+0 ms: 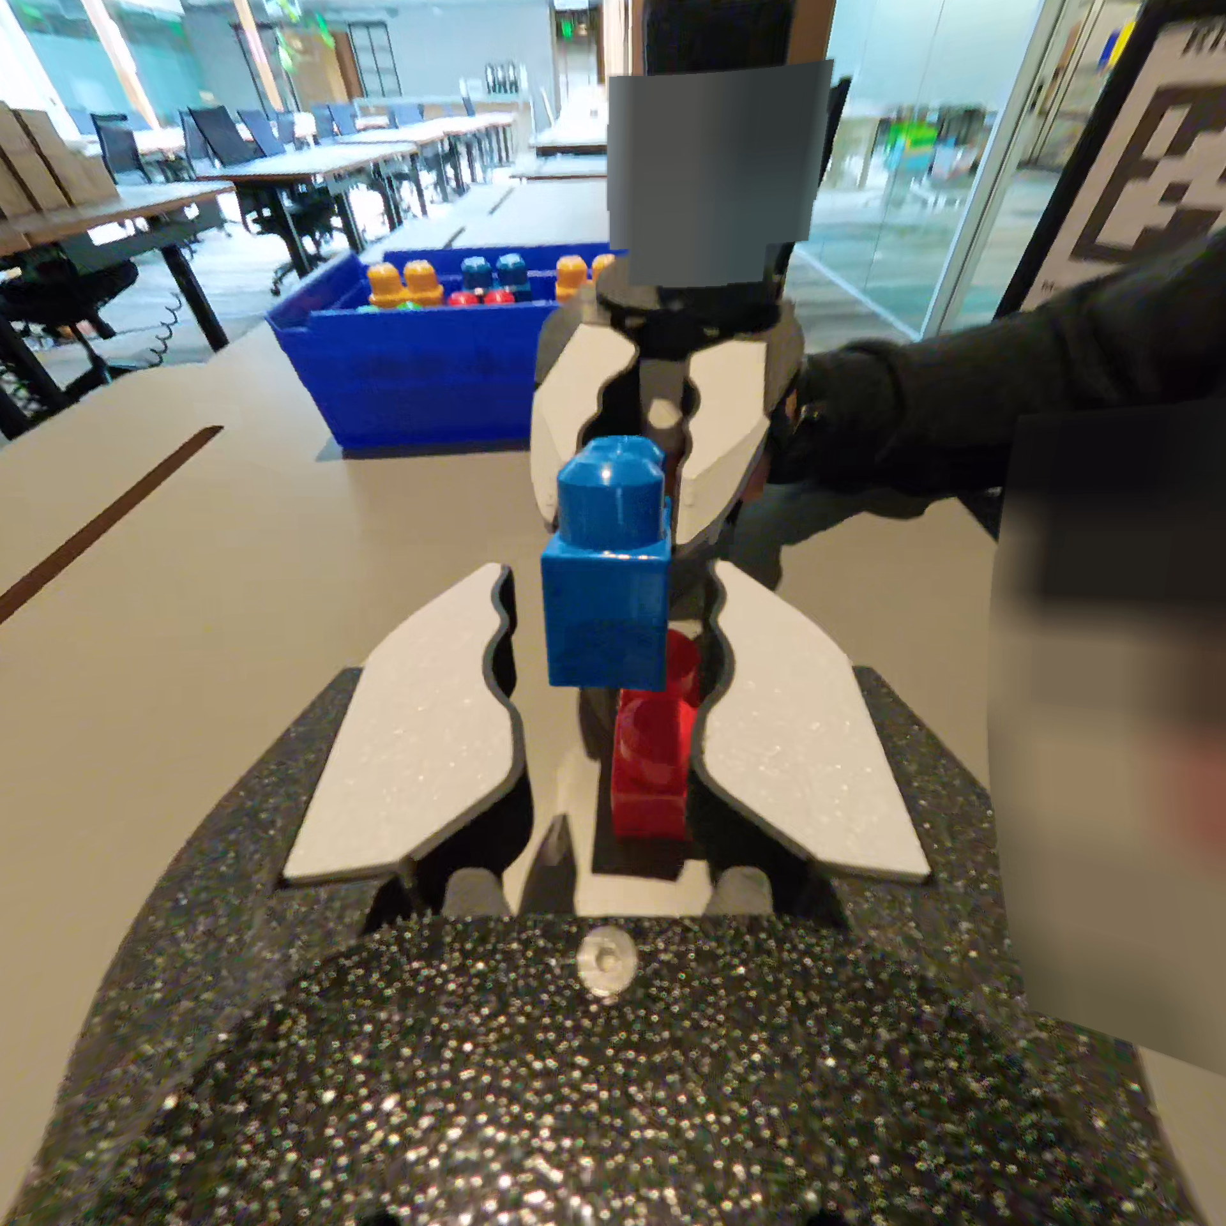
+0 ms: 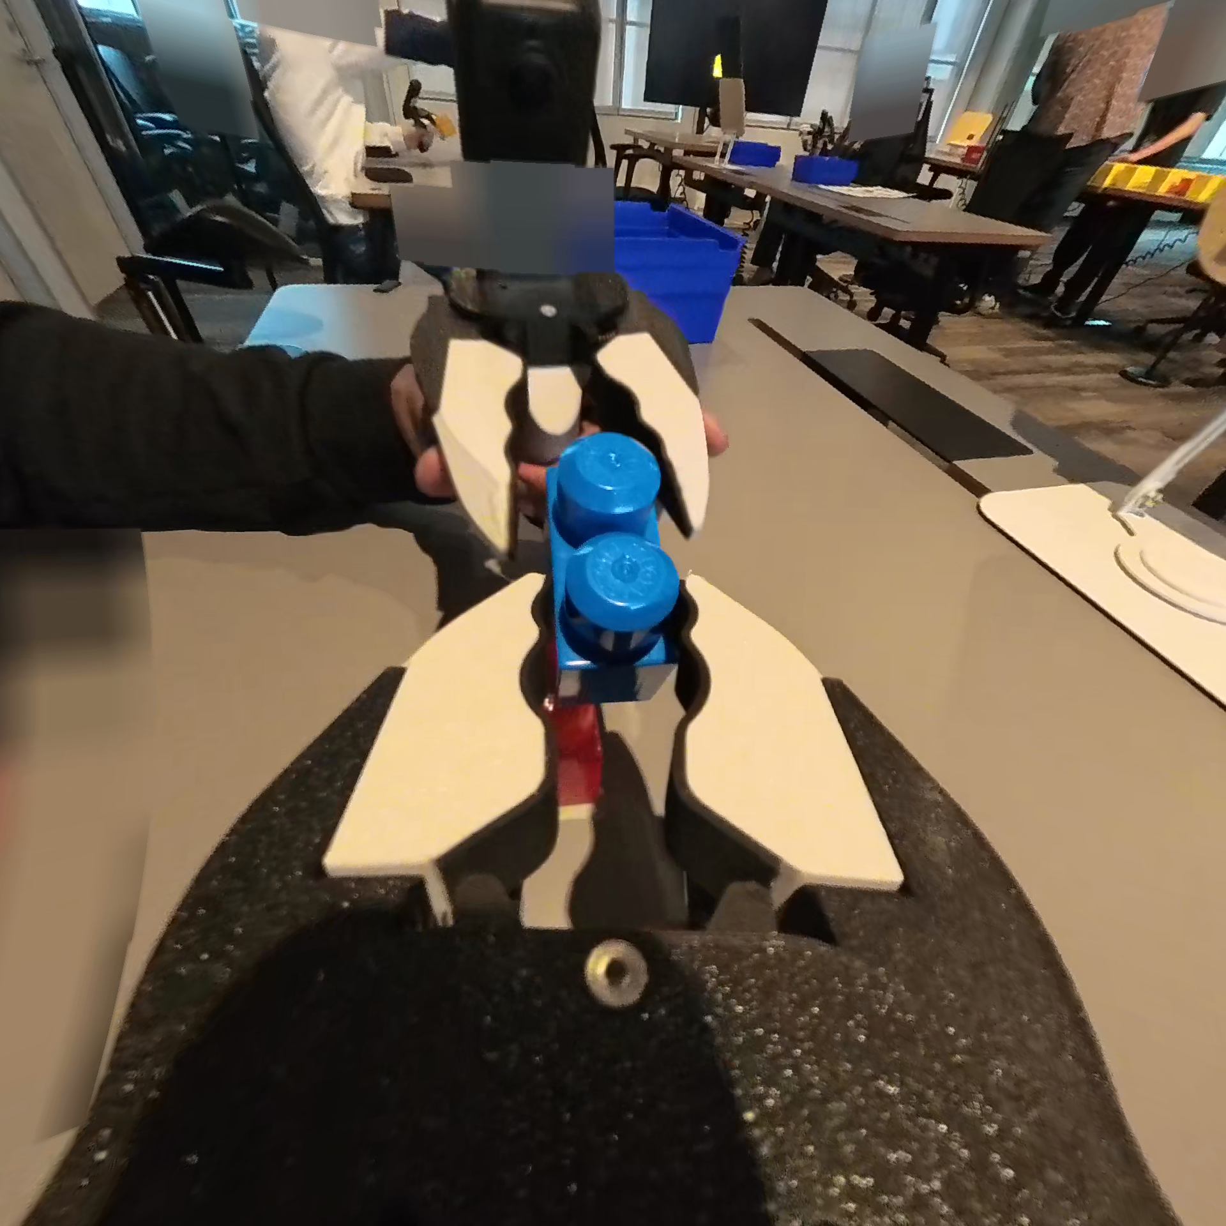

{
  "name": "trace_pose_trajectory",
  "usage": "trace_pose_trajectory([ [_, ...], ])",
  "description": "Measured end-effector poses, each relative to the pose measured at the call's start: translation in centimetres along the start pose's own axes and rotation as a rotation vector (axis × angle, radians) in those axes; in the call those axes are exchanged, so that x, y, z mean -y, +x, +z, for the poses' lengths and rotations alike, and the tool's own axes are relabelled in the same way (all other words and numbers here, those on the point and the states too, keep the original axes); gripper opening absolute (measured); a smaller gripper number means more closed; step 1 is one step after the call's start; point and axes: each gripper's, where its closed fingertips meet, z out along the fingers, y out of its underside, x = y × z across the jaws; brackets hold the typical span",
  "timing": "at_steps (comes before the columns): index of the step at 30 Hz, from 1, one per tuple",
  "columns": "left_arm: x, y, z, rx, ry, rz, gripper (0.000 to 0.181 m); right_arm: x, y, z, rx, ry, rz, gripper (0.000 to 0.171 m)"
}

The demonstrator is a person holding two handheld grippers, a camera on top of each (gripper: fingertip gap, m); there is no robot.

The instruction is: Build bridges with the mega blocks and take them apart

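A blue two-stud mega block (image 1: 604,610) sits on a red block (image 1: 653,763) that stands on the grey table (image 1: 199,597). My left gripper (image 1: 610,570) is open; its fingers straddle the two blocks, with a gap on the left side. My right gripper (image 2: 613,584) faces it from the far side and is shut on the blue block (image 2: 617,623), with the red block (image 2: 580,756) below. Each gripper shows in the other's view: the right (image 1: 637,531) behind the blue block, the left (image 2: 597,541) open around its far end.
A blue bin (image 1: 411,378) with orange, blue and red blocks stands at the back of the table; it also shows in the right wrist view (image 2: 670,265). A white lamp base (image 2: 1161,570) sits at the right. People stand at desks behind. My two grippers' fingertips are within a few centimetres of each other.
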Motion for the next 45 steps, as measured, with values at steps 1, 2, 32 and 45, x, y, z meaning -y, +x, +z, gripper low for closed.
trace_pose_trajectory([
  [1, -0.4, 0.0, 0.3, 0.007, -0.032, 0.011, 0.051, 0.1, -0.2, 0.1, 0.003, -0.003, -0.007, 0.034],
  [2, -0.7, 0.2, 0.5, 0.005, -0.058, 0.027, 0.046, 0.2, -0.4, 0.3, 0.004, -0.008, -0.015, 0.034],
  [32, -0.7, 0.2, -0.2, -0.034, -0.004, -0.086, 0.037, -0.8, -0.6, 0.3, 0.026, -0.046, -0.004, 0.035],
  [45, -2.1, 0.5, -1.2, -0.044, -0.139, -0.063, 0.034, -3.2, -1.0, 0.4, 0.068, -0.16, -0.004, 0.035],
])
